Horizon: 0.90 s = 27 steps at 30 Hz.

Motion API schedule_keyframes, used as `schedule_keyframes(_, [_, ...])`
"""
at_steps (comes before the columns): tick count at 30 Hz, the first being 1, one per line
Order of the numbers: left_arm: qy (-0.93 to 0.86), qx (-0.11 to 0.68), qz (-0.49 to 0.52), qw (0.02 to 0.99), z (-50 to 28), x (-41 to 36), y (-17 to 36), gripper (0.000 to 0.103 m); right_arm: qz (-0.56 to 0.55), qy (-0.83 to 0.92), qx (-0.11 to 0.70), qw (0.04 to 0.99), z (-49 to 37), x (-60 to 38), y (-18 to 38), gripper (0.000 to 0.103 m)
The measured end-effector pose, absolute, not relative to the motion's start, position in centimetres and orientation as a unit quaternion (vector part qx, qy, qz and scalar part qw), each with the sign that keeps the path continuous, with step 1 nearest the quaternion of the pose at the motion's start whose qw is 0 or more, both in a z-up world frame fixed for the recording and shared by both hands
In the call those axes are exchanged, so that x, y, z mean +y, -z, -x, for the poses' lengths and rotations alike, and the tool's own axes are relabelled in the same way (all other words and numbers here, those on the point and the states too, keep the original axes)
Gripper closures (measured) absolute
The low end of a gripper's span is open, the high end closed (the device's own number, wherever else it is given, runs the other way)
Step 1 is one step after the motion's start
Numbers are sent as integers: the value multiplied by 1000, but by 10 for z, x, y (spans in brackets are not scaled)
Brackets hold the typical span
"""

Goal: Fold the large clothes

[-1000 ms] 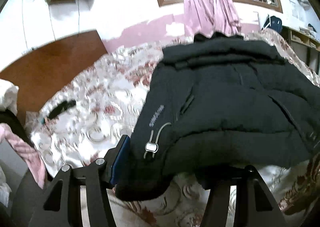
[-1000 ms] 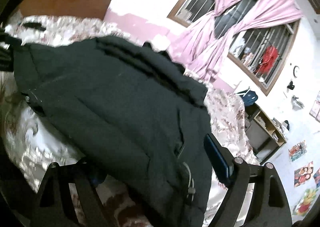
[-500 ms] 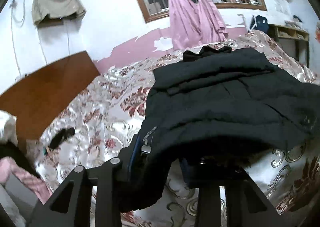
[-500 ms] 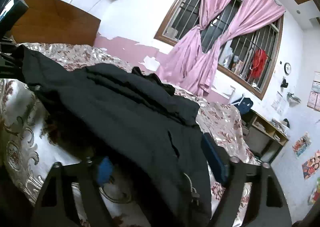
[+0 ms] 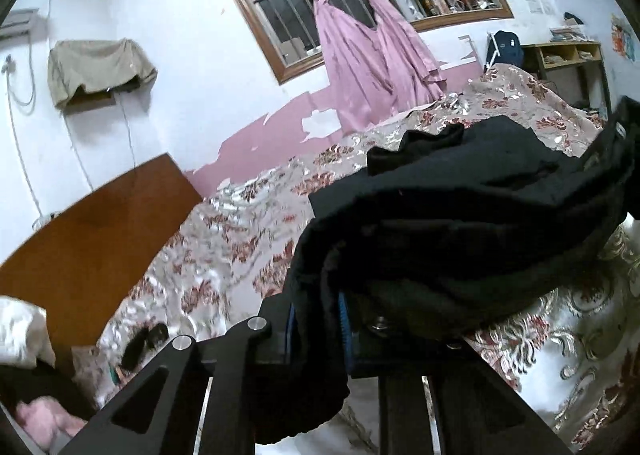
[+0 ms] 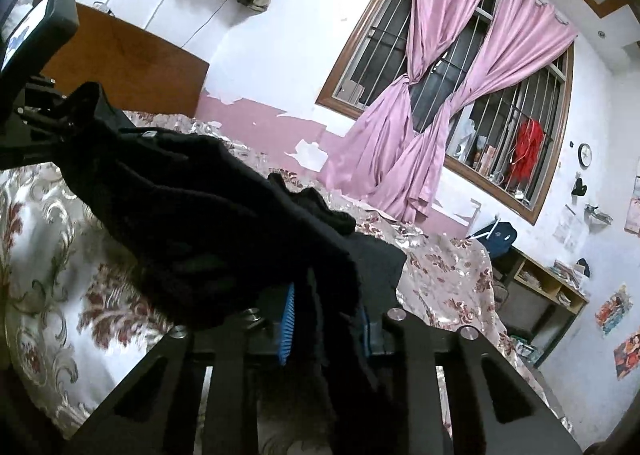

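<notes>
Change: since a second ago I have lifted the near hem of the black jacket (image 5: pixel 460 223) off the bed (image 5: pixel 240 239); it lay flat and spread then, and now it hangs bunched between my two grippers, both cameras tilted up toward the window.
Left gripper (image 5: pixel 316 331): fingers clenched on a fold of the jacket, blue pads pressed against the cloth from both sides, a flap drooping below them.
Right gripper (image 6: pixel 328 319): fingers likewise clamped on the hem, fabric pinched between the blue pads and trailing down over the frame.
Jacket: near edge raised above the floral bedspread (image 6: pixel 44 239), the far part with the collar still resting on the bed; it sags in the middle between my two grips.
Left gripper from the right camera: visible at the upper left (image 6: pixel 44 123), holding the jacket's other corner.
Room: pink curtains (image 6: pixel 436 115) at the barred window, wooden headboard (image 5: pixel 92 239) to the left.
</notes>
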<state>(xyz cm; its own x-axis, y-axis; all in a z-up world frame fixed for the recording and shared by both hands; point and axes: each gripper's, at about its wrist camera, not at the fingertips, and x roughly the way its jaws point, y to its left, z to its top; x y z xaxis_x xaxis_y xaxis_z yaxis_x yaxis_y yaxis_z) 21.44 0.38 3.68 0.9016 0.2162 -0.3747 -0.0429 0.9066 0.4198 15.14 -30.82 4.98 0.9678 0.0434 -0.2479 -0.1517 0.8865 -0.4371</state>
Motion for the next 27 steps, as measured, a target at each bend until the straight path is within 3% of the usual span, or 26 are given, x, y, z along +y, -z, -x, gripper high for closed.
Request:
schedule_keyframes(13, [-47,197,-246,948,-272,-1,-78,89,316,-36,113,941,-226,-283,-92,85])
schedule_keyframes(18, [-51,183,-263,946,-308,-2,-91,95,363,-41,106,925,-265,-267,-114,88])
schedule_keyframes(27, [-39,205,-218,953,-374,2,-100,95,383,-48,113,916,-330,-248,-128,91])
